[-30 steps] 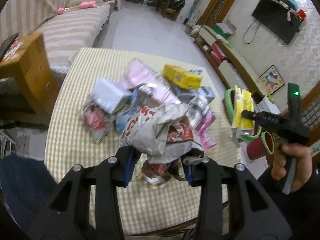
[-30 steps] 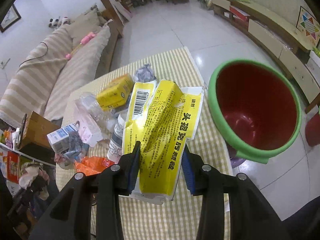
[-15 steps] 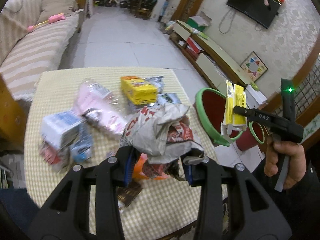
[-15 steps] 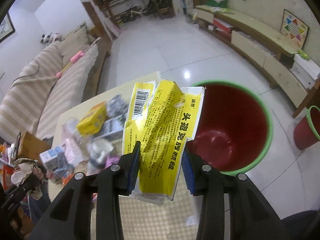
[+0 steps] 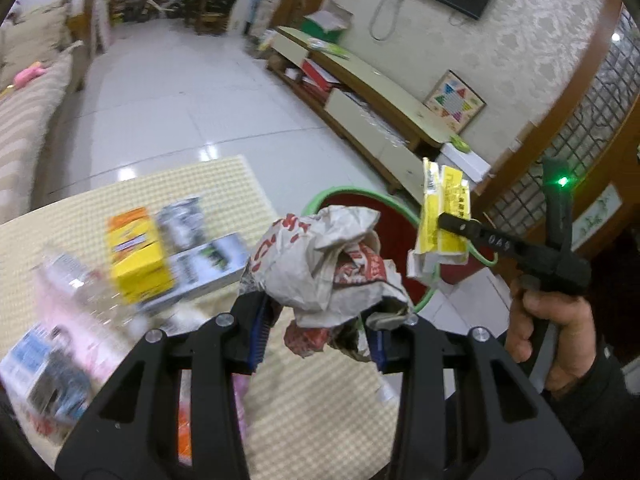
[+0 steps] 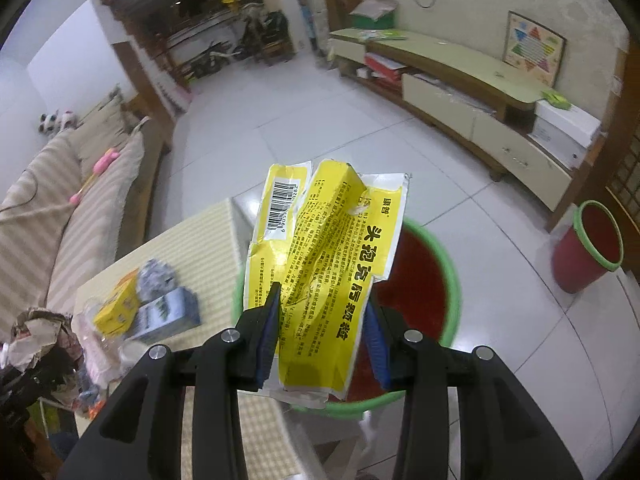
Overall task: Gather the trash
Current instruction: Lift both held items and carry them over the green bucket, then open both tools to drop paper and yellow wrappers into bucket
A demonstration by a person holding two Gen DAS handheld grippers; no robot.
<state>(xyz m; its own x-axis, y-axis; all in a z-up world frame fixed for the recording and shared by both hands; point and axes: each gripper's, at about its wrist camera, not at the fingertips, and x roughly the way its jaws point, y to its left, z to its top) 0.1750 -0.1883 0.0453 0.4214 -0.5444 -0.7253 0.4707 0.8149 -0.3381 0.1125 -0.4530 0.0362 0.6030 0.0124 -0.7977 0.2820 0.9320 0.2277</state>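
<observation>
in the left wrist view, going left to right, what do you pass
yellow box → crumpled paper in the left gripper → flattened yellow carton → right gripper → hand

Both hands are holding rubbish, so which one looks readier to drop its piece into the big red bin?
Probably the right tool: its yellow packet hangs over the bin. The left tool's crumpled paper looks short of the rim.

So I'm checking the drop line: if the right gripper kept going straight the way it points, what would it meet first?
Most likely the open mouth of the red bin with the green rim. The right gripper, shut on the flattened yellow box, points down into it, with nothing visible between. Depth is hard to judge.
</observation>
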